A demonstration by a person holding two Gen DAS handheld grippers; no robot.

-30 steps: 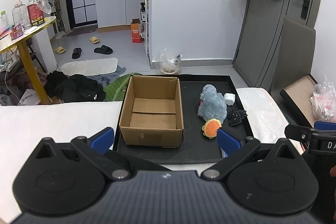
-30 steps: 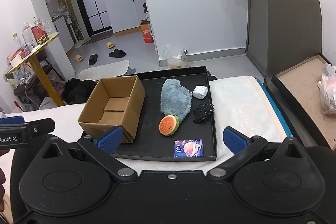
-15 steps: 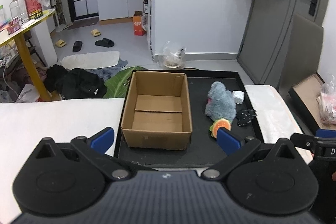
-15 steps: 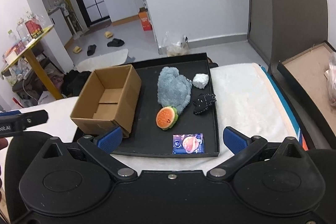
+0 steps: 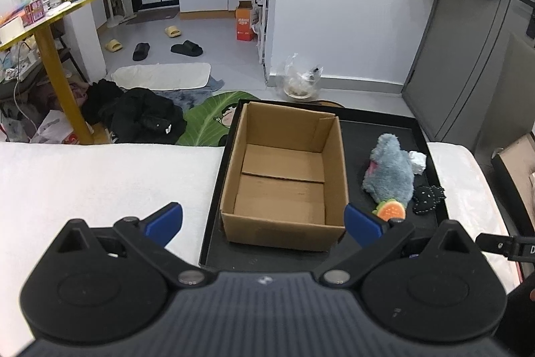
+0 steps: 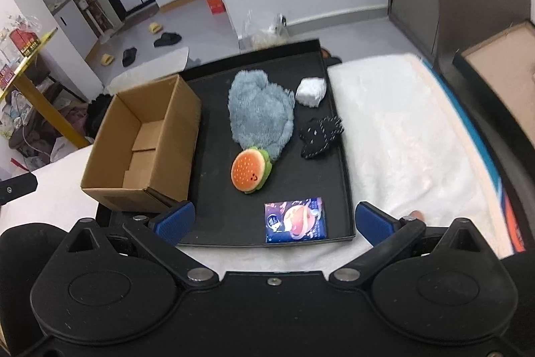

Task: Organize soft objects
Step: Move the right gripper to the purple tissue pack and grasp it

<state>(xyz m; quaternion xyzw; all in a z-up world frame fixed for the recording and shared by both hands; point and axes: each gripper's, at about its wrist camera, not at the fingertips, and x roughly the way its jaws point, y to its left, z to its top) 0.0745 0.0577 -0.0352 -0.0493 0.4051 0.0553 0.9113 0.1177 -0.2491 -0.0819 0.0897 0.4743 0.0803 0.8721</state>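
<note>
1. We see the left hand-held gripper (image 5: 262, 220) with its blue fingers spread wide and nothing between them; it hangs above the near edge of the tray (image 5: 214, 206), in line with the box (image 5: 284, 176).
2. The right hand-held gripper (image 6: 272, 220) is likewise spread wide and empty, above the tray's (image 6: 220, 216) near rim, with the packet (image 6: 295, 219) just ahead of it.
3. The tray is black and lies on a white cover (image 6: 401, 129); we cannot tell what is under the cover.
4. The box, open-topped cardboard and empty, stands on the left half of the tray.
5. To its right, on the tray, lies the grey plush (image 6: 260, 112), seen also in the left view (image 5: 389, 171).
6. The burger plush (image 6: 250, 169) touches the near end of the grey plush; in the left view (image 5: 389, 210) the gripper's right finger partly hides it.
7. The white wad (image 6: 311, 92) lies just beside the far right of the grey plush, near the tray's right rim.
8. The black item (image 6: 319, 134) lies right of the grey plush, between wad and packet.
9. The packet lies flat at the tray's near right corner, apart from the toys.
10. Beyond the tray we see the floor with slippers (image 5: 186, 48) and a yellow table (image 5: 50, 15) at left.
</note>
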